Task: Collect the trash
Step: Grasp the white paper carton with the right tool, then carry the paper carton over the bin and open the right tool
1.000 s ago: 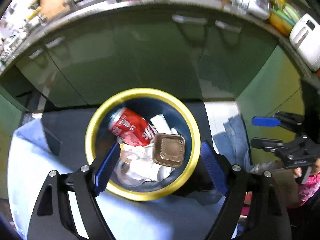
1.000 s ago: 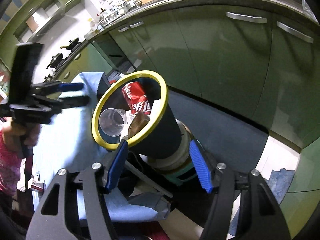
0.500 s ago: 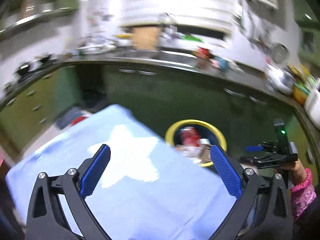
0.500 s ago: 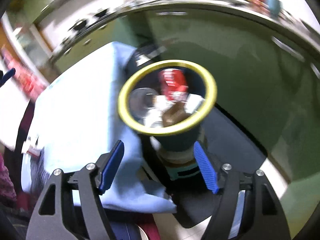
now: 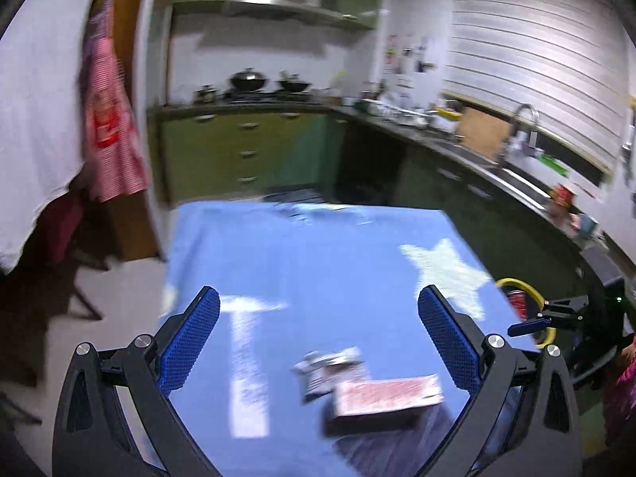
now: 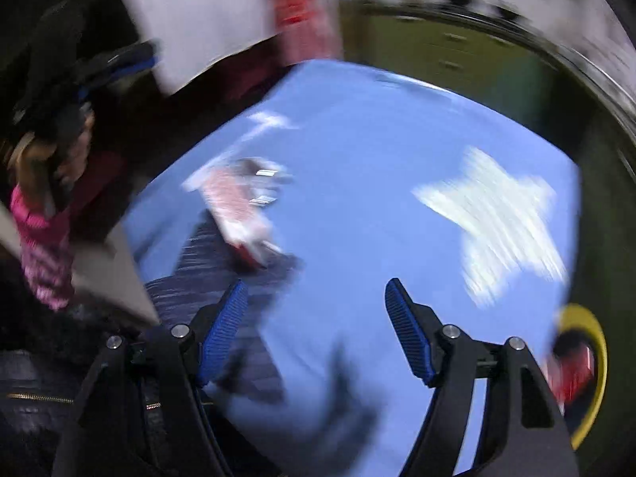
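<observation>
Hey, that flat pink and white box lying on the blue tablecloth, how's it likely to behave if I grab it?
The flat box looks like thin card, so probably light and fairly stiff, though a hard squeeze might crush it. It lies flat with straight edges, so rolling or tipping seems unlikely. One end seems to overlap the crinkled wrapper, which may shift with it, and the tablecloth could bunch if pushed.

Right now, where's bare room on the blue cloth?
Free: most of the blue cloth, between the white star and white stripe and toward the far edge. Crowded: near edge, where the crumpled wrapper and pink box lie.
</observation>
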Demonstrator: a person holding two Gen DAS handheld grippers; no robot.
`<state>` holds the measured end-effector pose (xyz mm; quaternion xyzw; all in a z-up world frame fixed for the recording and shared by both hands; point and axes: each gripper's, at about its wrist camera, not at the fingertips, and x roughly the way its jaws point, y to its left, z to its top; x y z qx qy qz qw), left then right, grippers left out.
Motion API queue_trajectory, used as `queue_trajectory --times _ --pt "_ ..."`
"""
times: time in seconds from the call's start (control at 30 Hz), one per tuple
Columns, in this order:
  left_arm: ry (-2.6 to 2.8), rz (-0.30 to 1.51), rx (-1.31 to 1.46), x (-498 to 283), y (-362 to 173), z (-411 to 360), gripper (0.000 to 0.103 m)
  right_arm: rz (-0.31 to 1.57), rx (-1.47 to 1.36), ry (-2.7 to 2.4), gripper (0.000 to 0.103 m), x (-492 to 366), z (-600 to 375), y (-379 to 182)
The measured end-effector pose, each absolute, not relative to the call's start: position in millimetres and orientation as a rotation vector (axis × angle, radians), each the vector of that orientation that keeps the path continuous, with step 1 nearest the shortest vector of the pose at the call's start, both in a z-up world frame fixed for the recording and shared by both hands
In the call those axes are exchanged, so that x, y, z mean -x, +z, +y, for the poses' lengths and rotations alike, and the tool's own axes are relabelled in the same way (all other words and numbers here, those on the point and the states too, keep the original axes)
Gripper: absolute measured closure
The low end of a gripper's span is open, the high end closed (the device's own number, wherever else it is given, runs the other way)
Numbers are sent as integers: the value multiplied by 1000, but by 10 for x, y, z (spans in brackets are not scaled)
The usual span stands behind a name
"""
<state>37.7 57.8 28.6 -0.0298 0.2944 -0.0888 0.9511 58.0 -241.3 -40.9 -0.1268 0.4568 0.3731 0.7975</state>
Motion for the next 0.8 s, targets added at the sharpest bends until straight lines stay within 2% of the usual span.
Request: queue_trajectory --times 0.2,0.3,0.53,0.6,0.67,0.8 --pt "-139 629 97 -297 156 899 5 1017 465 1003 36 -737 -1518 -602" --pt "-147 639 93 -316 85 868 5 1059 532 1013 47 -779 -1290 -737" --pt "-176 671 73 -440 -57 699 5 1134 571 1010 51 -878 -1206 -975" --pt "-183 678 80 -474 -86 678 5 1142 569 1009 54 -906 -1181 -1007" --pt "-184 686 80 -492 -115 663 5 1152 572 1011 66 -927 -1154 -1044" --pt "-183 690 78 -504 -130 654 5 1155 554 1023 70 -915 -1120 -1062"
